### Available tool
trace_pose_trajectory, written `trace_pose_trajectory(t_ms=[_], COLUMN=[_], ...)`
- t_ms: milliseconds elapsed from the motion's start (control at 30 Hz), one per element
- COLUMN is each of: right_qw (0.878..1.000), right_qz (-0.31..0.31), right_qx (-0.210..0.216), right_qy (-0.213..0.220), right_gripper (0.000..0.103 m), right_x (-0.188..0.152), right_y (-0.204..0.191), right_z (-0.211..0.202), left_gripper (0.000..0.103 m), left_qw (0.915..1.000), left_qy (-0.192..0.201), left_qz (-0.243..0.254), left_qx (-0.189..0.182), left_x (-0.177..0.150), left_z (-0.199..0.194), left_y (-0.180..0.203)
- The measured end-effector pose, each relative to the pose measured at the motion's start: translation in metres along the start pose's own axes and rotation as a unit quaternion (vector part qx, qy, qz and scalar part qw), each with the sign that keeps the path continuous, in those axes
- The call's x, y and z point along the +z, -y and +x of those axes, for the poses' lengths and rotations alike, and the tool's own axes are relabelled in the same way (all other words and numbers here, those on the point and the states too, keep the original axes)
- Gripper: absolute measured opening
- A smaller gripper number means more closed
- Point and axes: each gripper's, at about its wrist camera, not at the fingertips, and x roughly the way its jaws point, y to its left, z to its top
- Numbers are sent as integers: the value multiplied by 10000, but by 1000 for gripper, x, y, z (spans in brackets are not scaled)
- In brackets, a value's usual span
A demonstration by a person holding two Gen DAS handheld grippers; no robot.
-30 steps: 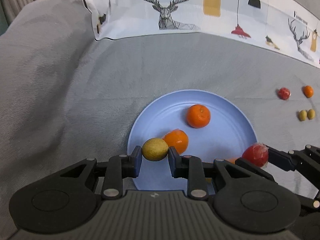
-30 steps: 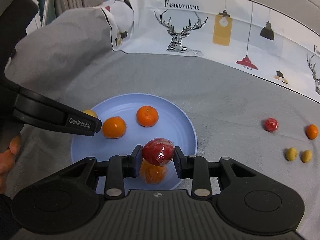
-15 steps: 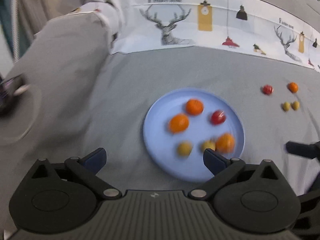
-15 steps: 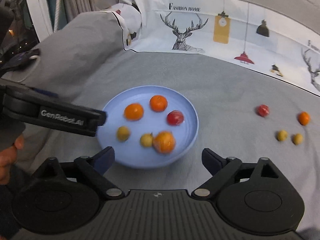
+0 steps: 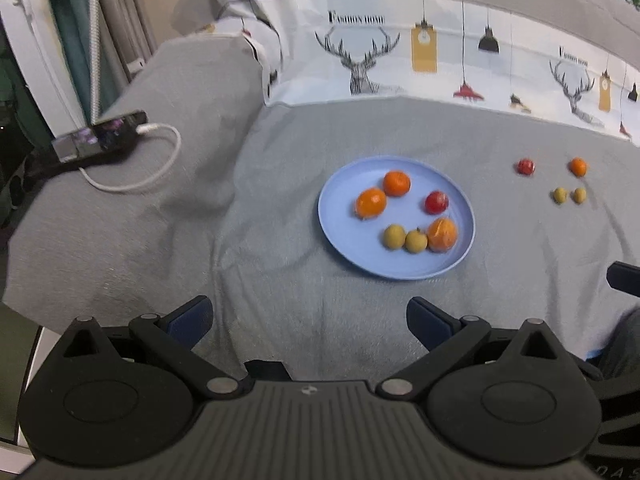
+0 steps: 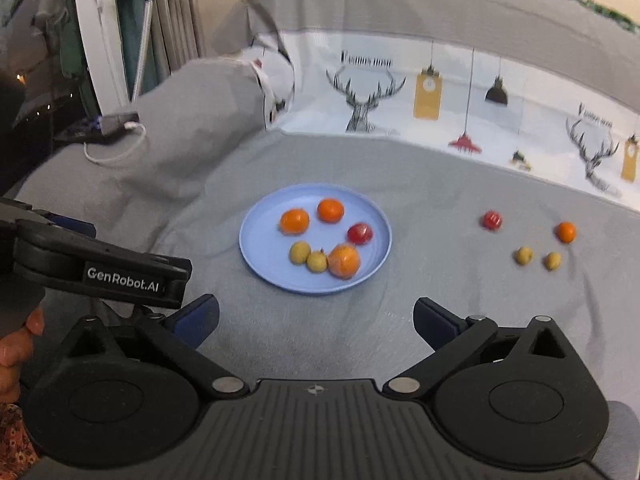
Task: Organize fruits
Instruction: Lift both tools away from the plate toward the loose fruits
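6 fruits loaded on round blue plastic plate (image 5: 464, 248); 4 small loose fruits (image 6: 524, 255) remaining on grey cloth. Left gripper (image 5: 308, 318), right gripper (image 6: 316, 318): released, empty.

Grey bedsheet (image 5: 280, 320) over bed, lightly creased. White printed cloth (image 5: 440, 64) along far edge: deer heads, hanging lamps, yellow clocks, "Fashion Home" lettering. Grey pillow (image 5: 192, 92) far left, cloth draped over its corner. Phone (image 5: 100, 136) with white charging cable (image 5: 152, 168) at left edge. Grey curtains (image 6: 176, 20) and white frame (image 6: 100, 40) behind. Cream wall top right
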Motion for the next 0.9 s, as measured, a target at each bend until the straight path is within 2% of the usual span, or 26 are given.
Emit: trace_pose_trajectory(t_ms=[167, 400, 900], right_qw=[9992, 9987, 9989], right_qz=[140, 218, 219], right_qx=[-169, -206, -207], right_qy=[342, 403, 366], right_gripper=[102, 102, 102], right_x=[-3, -6, -5], right_y=[5, 7, 5], right_z=[-23, -33, -31], left_gripper=[103, 103, 103], left_qw=[9998, 9992, 9993], left_qy=[186, 313, 273], left_qz=[74, 234, 244], left_qx=[-7, 15, -10], left_x=[-3, -7, -7], left_z=[-19, -30, -26], left_y=[7, 14, 11])
